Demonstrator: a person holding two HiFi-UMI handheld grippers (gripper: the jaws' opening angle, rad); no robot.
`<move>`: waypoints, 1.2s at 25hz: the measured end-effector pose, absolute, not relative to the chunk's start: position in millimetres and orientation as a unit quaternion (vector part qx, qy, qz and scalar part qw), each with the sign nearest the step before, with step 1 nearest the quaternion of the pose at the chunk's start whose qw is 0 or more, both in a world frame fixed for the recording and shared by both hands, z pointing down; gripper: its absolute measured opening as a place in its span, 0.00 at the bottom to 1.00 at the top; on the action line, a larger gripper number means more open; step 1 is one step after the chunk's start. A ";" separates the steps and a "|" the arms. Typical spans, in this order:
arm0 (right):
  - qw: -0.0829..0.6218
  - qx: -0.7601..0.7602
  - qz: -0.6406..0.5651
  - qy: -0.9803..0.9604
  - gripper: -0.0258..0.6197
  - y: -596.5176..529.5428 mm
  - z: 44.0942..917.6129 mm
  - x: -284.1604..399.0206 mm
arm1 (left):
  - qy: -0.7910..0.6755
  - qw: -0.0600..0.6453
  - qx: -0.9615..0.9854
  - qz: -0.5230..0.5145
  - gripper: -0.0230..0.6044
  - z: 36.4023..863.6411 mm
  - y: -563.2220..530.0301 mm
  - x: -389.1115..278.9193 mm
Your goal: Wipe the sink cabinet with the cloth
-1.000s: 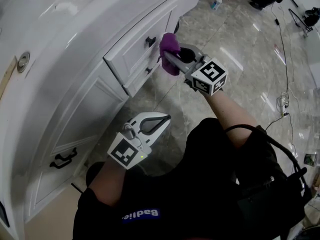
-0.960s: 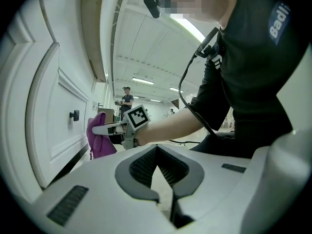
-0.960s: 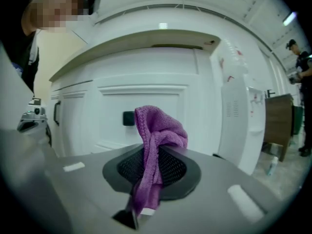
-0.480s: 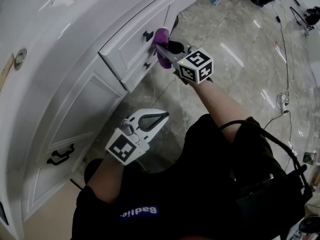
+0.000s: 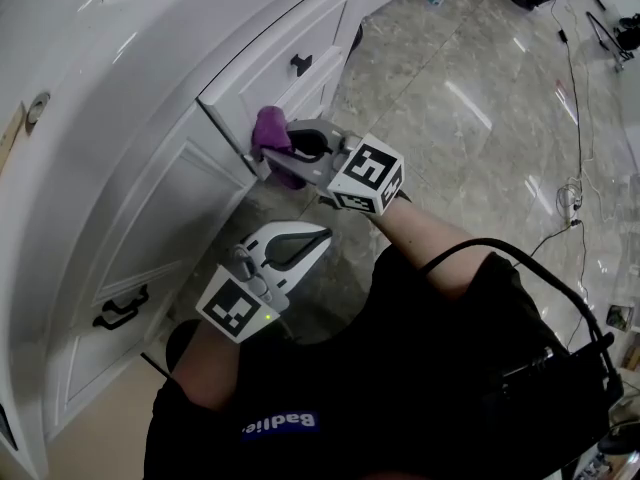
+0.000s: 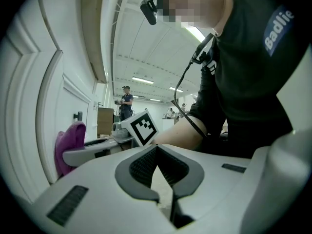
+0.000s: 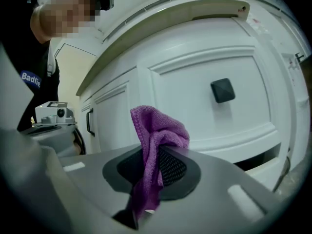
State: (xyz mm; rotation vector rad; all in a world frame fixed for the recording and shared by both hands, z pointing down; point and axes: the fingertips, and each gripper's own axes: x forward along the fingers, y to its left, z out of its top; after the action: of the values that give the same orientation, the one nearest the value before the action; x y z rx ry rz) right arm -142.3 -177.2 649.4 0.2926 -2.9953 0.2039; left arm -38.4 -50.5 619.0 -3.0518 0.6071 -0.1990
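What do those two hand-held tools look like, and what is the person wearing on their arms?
The left gripper and the right gripper are pale grey plastic, each with two curved jaws lined with dark ribbed pads. Each carries a white cube printed with black square markers; the left one shows a small green light. The person wears a black short-sleeved shirt, and a black cable loops across it.

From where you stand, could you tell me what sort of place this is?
Likely a bathroom set in a workshop: white panelled sink cabinet, glossy grey marble-look floor, loose black cables.
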 end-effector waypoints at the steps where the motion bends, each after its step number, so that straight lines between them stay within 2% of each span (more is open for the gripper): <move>1: 0.058 0.087 0.071 -0.992 0.13 -170.4 647.5 -146.4 | 0.198 0.014 -0.978 -0.064 0.04 616.1 -50.9 -42.4; 11: 0.036 0.084 0.076 -0.993 0.13 -163.4 642.7 -140.6 | 0.205 0.013 -0.977 -0.055 0.04 613.7 -57.9 -45.7; 15: 0.030 0.118 0.067 -0.990 0.13 -181.5 636.3 -108.2 | 0.199 0.001 -0.979 -0.048 0.04 617.3 -64.2 -33.7; 22: 0.069 0.194 0.070 -0.976 0.13 -193.6 641.8 -26.3 | 0.183 -0.007 -0.982 -0.046 0.04 610.5 -76.4 16.6; 27: 0.080 0.236 0.083 -0.965 0.13 -170.2 603.1 23.4 | 0.149 0.027 -0.986 -0.069 0.04 547.3 -53.8 67.8; 30: 0.100 0.248 0.093 -0.959 0.13 -151.4 559.1 48.2 | 0.127 0.011 -0.989 -0.076 0.04 498.4 -32.5 89.2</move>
State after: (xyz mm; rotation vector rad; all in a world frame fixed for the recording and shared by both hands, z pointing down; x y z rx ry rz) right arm 48.2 -151.4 559.1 0.7331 -2.8344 0.2752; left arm 89.2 -32.5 498.4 -3.0858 0.3951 -0.2365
